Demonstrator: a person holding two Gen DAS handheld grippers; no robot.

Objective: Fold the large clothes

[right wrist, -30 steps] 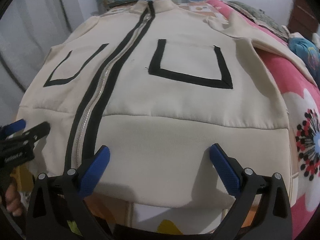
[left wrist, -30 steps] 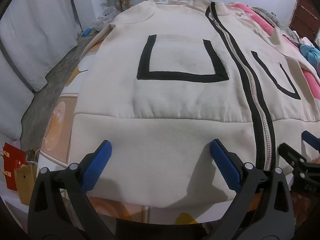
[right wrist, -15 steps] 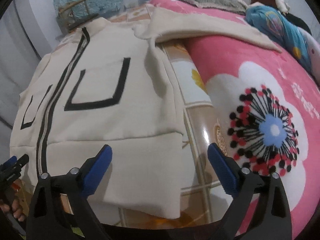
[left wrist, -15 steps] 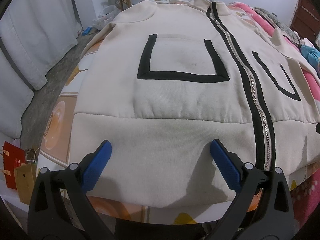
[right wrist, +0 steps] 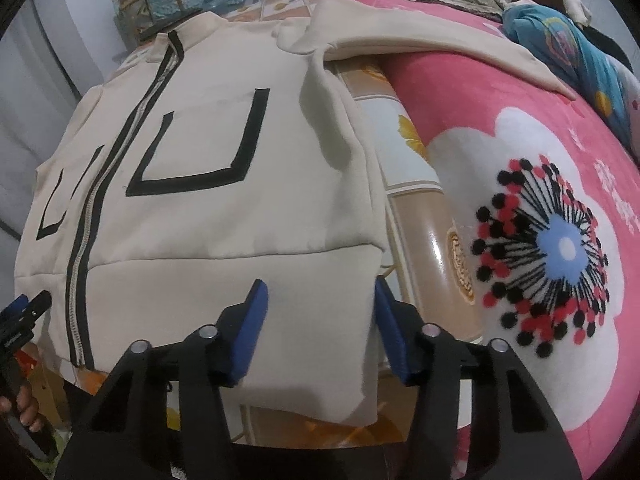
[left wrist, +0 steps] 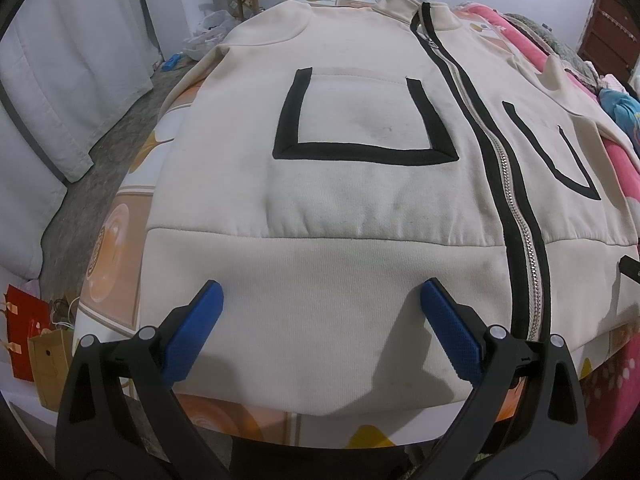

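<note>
A large cream zip jacket (left wrist: 352, 208) with black trim and two black-edged pockets lies flat, front up, on a bed; it also shows in the right wrist view (right wrist: 224, 216). My left gripper (left wrist: 320, 332) is open, its blue pads over the hem band left of the zipper (left wrist: 520, 240). My right gripper (right wrist: 320, 320) is partly open, its fingers straddling the hem's right corner (right wrist: 360, 320) without pinching it. One sleeve (right wrist: 432, 40) stretches across the pink blanket. The left gripper shows at the far left of the right wrist view (right wrist: 24, 316).
A pink flowered blanket (right wrist: 560, 240) covers the bed's right side over an orange patterned sheet (right wrist: 424, 208). A blue garment (right wrist: 568, 48) lies at the far right. Left of the bed are grey floor (left wrist: 120, 140), white curtains (left wrist: 60, 60) and paper bags (left wrist: 36, 352).
My right gripper has swung right along the hem to the jacket's right corner and its jaws have narrowed. My left gripper has stayed in place and open.
</note>
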